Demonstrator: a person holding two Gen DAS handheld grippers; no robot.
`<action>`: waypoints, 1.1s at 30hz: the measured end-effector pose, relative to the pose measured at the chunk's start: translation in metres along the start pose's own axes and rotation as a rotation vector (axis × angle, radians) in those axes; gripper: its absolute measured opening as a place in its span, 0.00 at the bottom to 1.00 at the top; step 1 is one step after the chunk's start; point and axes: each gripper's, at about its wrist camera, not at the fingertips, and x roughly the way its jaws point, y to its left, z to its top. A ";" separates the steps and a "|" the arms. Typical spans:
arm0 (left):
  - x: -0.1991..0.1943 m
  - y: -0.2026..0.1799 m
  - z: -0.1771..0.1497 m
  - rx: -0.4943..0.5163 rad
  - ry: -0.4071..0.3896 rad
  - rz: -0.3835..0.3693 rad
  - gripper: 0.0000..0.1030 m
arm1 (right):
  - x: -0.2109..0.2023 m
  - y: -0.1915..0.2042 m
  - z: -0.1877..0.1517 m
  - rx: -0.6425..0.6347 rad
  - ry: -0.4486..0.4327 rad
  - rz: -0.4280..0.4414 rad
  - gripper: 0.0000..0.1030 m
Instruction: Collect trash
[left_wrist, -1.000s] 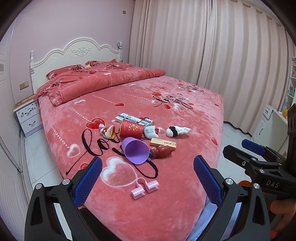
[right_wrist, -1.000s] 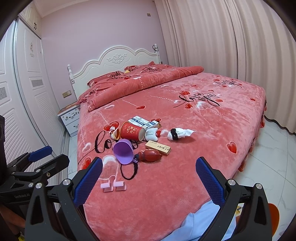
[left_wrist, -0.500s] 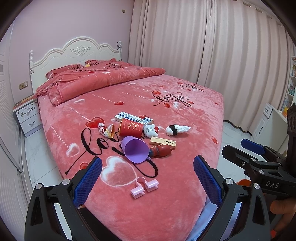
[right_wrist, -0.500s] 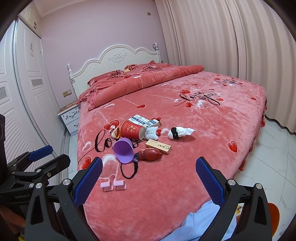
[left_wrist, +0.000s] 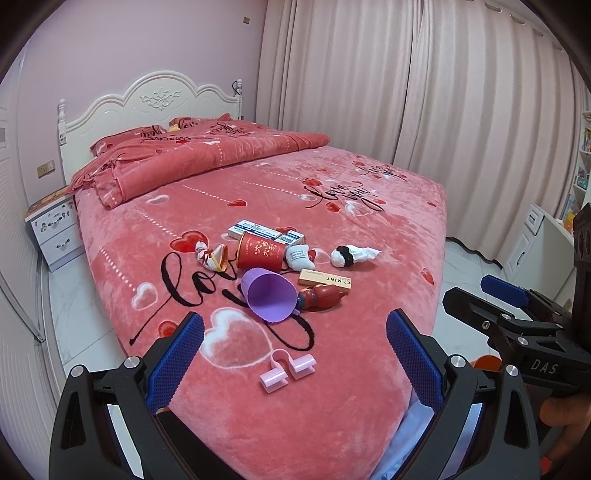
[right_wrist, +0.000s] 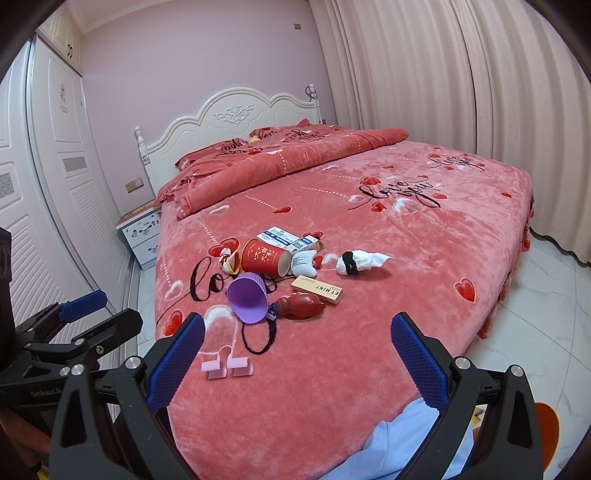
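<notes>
Pink walls, pale pleated curtains (left_wrist: 424, 92) and a white carved headboard (left_wrist: 155, 103) frame a bed (left_wrist: 332, 424) covered in a coral plush blanket printed with hearts and black script. A white nightstand (left_wrist: 55, 236) stands at the bed's far left side, and white wardrobe doors (right_wrist: 44, 184) run along the wall in the right wrist view.

Trash lies in a loose cluster on the near half of the blanket. A red paper cup (left_wrist: 260, 252) lies on its side, with flat blue-and-white boxes (left_wrist: 253, 232) just behind it and a crumpled wrapper (left_wrist: 210, 256) to its left. A purple ribbed cup (left_wrist: 269, 297) lies tipped over in front, touching a dark red object (left_wrist: 319, 297) whose kind is hard to make out. A tan box marked MINT (left_wrist: 325, 281) sits just beyond that, a small white pouch (left_wrist: 300, 255) leans by the red cup, and a white wad with a black band (left_wrist: 352, 254) lies apart to the right. Two pink clips (left_wrist: 286, 371) sit nearest the foot edge, alone.

Both tools hover short of the bed. The left gripper (left_wrist: 295, 354) has its blue-padded jaws spread wide with nothing between them; the right gripper (right_wrist: 297, 354) is likewise spread and empty.
</notes>
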 end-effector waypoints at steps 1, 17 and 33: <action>0.000 0.000 0.000 0.000 0.000 -0.001 0.95 | 0.000 0.000 0.000 0.000 0.001 0.001 0.96; 0.006 -0.003 0.001 0.026 0.036 -0.005 0.95 | 0.009 -0.001 -0.010 -0.005 0.030 0.013 0.96; 0.038 0.021 -0.001 0.099 0.146 -0.037 0.95 | 0.045 -0.010 -0.004 -0.132 0.109 0.087 0.96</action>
